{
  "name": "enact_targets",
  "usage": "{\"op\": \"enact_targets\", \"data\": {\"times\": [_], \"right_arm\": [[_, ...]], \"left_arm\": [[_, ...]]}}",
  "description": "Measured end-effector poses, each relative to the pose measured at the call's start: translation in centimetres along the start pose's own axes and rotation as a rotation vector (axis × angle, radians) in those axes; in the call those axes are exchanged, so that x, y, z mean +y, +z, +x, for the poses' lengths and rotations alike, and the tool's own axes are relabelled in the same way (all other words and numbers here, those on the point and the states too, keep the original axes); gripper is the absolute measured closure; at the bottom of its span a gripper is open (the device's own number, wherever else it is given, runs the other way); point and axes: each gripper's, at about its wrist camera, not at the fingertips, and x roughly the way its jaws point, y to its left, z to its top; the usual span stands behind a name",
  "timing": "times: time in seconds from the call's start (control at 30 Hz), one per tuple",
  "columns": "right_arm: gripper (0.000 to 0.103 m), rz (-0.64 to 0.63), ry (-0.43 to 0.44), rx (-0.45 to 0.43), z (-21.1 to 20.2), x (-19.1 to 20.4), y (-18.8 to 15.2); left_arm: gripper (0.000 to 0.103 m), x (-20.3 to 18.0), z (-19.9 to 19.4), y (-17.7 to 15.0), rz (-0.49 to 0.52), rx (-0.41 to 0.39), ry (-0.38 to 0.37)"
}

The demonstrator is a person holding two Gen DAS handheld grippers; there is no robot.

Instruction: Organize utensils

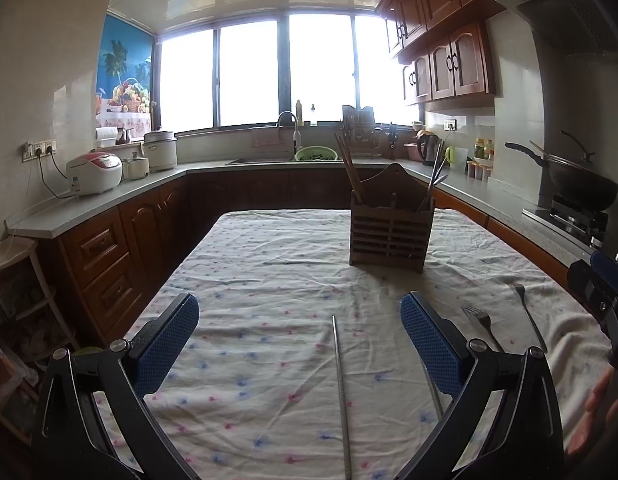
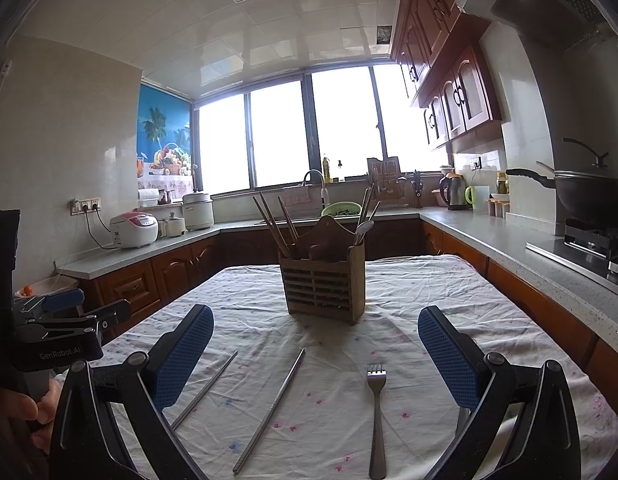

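A wooden utensil holder (image 1: 391, 232) (image 2: 323, 280) stands on the cloth-covered table (image 1: 269, 280) (image 2: 429, 292), with wooden chopsticks (image 2: 275, 226) and metal utensils (image 2: 365, 220) in it. My left gripper (image 1: 300, 332) is open above a metal chopstick (image 1: 341, 392); a second chopstick (image 1: 435, 394) lies partly behind its right finger. Two forks (image 1: 479, 324) (image 1: 527, 312) lie to the right. My right gripper (image 2: 315, 354) is open above two metal chopsticks (image 2: 205, 390) (image 2: 271, 406) and a fork (image 2: 377, 404). The left gripper shows at the left edge (image 2: 61, 320) of the right wrist view.
Counters run around the table, with rice cookers (image 1: 94, 172), a sink (image 1: 269, 158), a kettle (image 1: 427, 148) and a wok on the stove (image 1: 577, 184). A shelf (image 1: 13, 280) stands left of the table.
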Motion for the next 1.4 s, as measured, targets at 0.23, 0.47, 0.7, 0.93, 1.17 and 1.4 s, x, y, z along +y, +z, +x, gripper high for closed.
{"op": "enact_targets", "data": {"times": [0.23, 0.47, 0.7, 0.93, 1.17, 1.4], "right_arm": [[0.0, 0.002, 0.001, 0.005, 0.3, 0.1, -0.1], [0.0, 0.008, 0.001, 0.011, 0.5, 0.2, -0.1], [0.0, 0.014, 0.0, 0.018, 0.6, 0.0, -0.3], [0.0, 0.017, 0.001, 0.02, 0.7, -0.1, -0.2], [0.0, 0.018, -0.002, 0.019, 0.7, -0.3, -0.2], [0.0, 0.03, -0.01, 0.025, 1.1, -0.9, -0.3]], "left_arm": [[0.0, -0.1, 0.2, 0.1, 0.004, 0.003, -0.005], [0.0, -0.2, 0.7, 0.2, 0.002, 0.01, -0.009], [0.0, -0.2, 0.9, 0.2, 0.001, 0.012, -0.011], [0.0, -0.2, 1.1, 0.1, 0.001, 0.013, -0.014], [0.0, -0.4, 1.4, 0.1, 0.005, 0.016, -0.023], [0.0, -0.7, 1.9, 0.4, 0.005, 0.025, -0.041]]}}
